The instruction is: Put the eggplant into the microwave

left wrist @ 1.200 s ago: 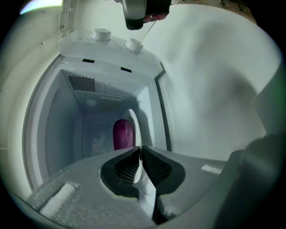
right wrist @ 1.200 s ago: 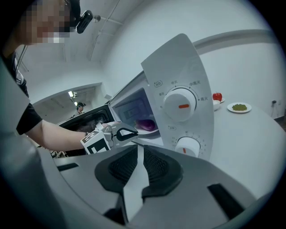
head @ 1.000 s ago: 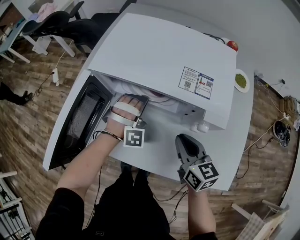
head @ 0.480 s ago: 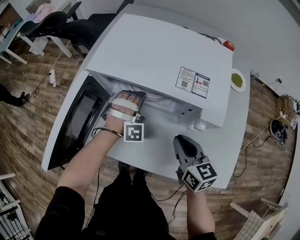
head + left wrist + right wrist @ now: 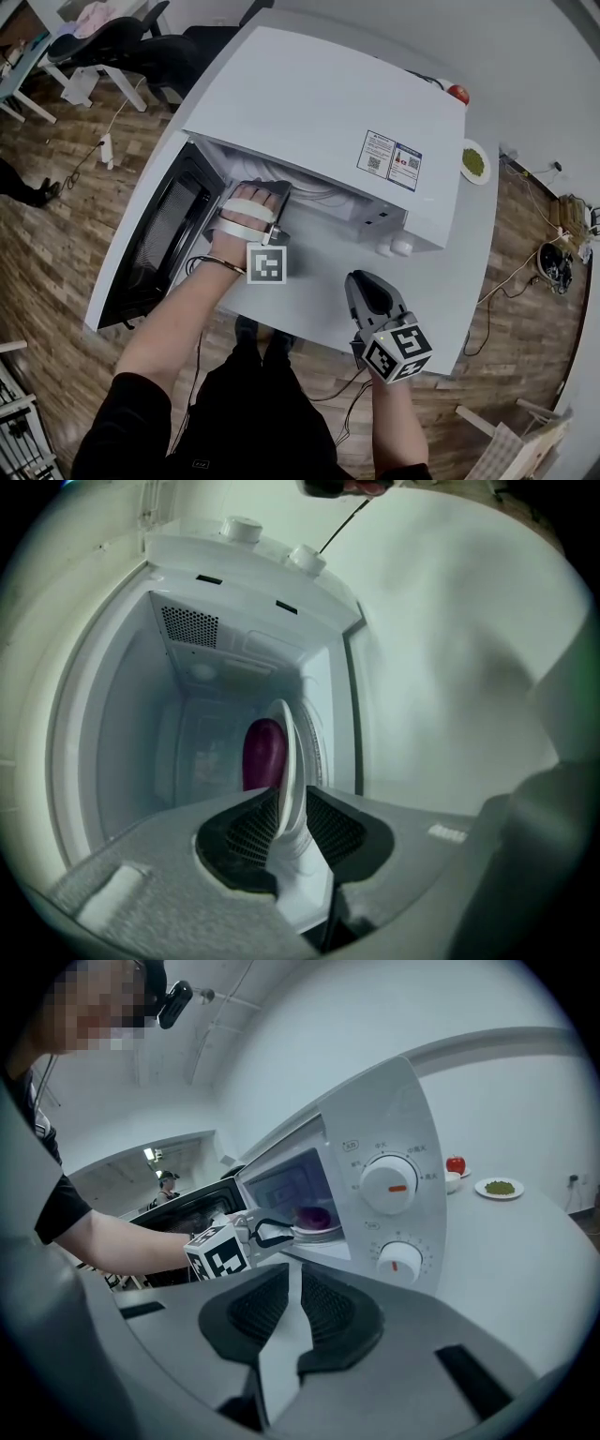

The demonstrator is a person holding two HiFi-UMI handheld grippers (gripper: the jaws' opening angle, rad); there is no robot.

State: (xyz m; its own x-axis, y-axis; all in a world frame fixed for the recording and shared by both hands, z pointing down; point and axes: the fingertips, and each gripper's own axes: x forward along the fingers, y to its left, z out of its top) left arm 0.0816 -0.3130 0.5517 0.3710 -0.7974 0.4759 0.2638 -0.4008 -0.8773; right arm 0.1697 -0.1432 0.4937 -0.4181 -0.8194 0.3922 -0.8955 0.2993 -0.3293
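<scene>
Jaws of the left gripper (image 5: 291, 808) just opened, grip on the plate (image 5: 284, 747) rim released, rim now loose between them

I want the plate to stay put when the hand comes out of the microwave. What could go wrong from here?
The left tongs have just been opening, but the plate rim is between their jaws. Pulling back crookedly could drag the plate, and the eggplant on it, toward the opening. The microwave door stands open beside that arm. Swinging it shut early could hit the tongs.
</scene>
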